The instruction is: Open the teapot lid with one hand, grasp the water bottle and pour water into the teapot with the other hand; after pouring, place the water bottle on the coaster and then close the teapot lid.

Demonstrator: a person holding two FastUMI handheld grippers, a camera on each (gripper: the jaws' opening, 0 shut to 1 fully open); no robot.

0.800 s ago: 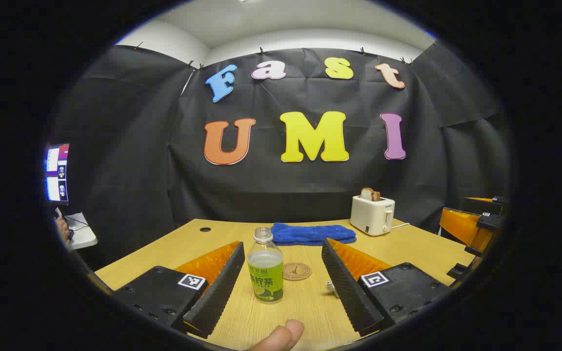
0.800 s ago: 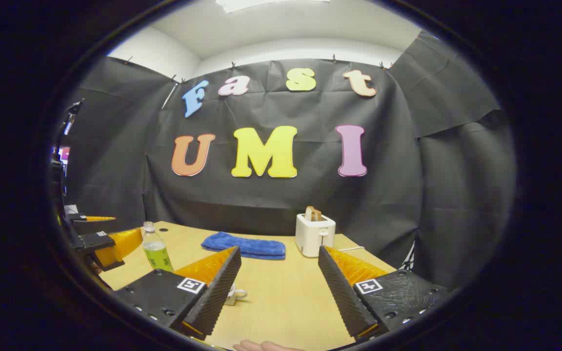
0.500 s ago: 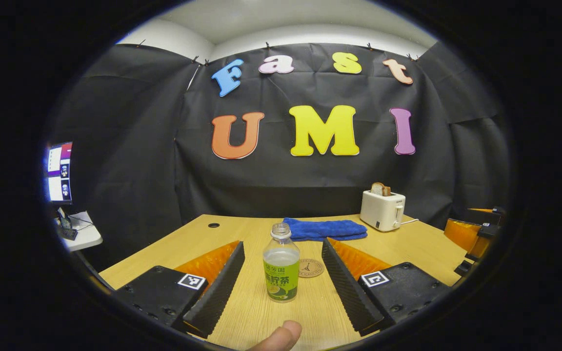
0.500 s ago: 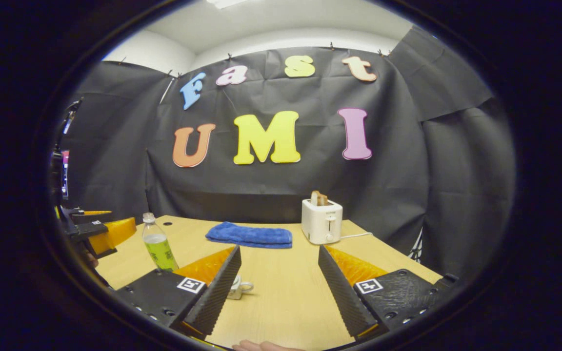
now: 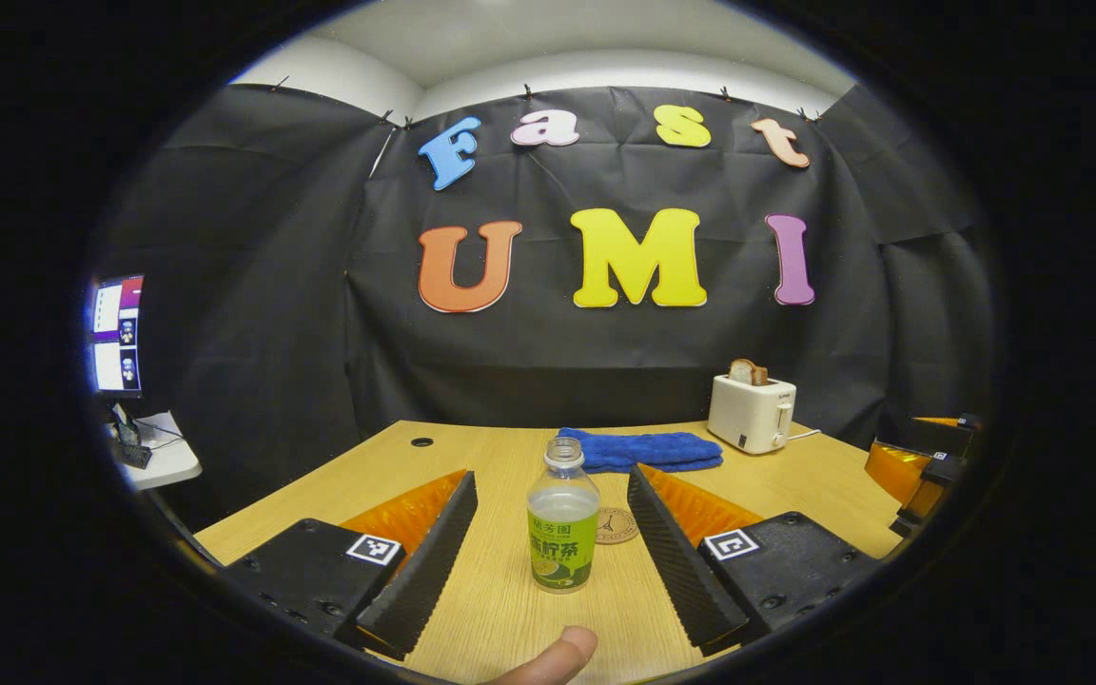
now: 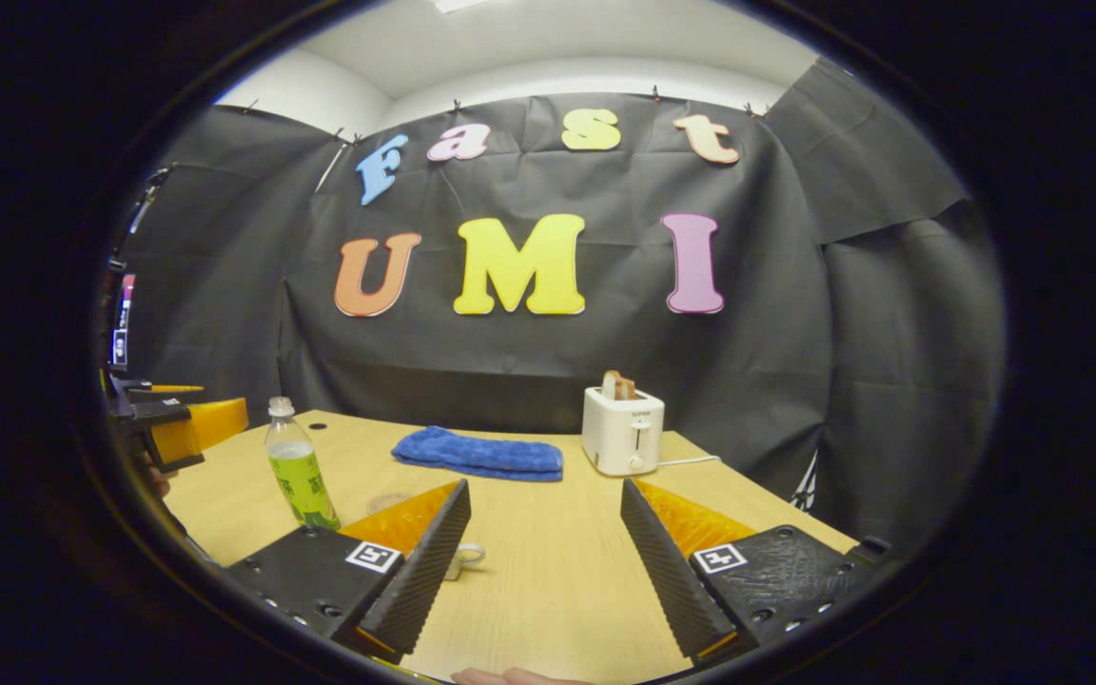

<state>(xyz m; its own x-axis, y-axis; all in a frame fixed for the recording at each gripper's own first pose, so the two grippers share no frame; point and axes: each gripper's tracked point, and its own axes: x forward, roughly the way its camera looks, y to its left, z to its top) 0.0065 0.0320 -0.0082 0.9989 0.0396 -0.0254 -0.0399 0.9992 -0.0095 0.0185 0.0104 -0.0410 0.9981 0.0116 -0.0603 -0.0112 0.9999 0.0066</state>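
Observation:
A clear water bottle [image 5: 562, 518] with a green label and no cap stands on the wooden table [image 5: 510, 609], centred between the fingers of my open left gripper [image 5: 551, 474] and apart from both. A round brown coaster [image 5: 616, 525] lies just behind it to the right. In the right gripper view the bottle [image 6: 296, 476] stands at the left, next to the left gripper [image 6: 177, 428]. My right gripper [image 6: 544, 487] is open over bare table. A small white piece with a looped handle [image 6: 465, 558], seemingly the teapot, peeks from behind its left finger, mostly hidden.
A folded blue towel [image 5: 643, 449] and a white toaster [image 5: 751, 411] holding bread sit at the back of the table. The right gripper [image 5: 924, 457] shows at the far right edge. A lit monitor [image 5: 117, 335] stands off the table to the left. A thumb [image 5: 548, 656] shows at the bottom.
The left gripper has shifted so the bottle now sits centred between its fingers instead of near the left one. The right gripper's view moved only slightly. Both stay open.

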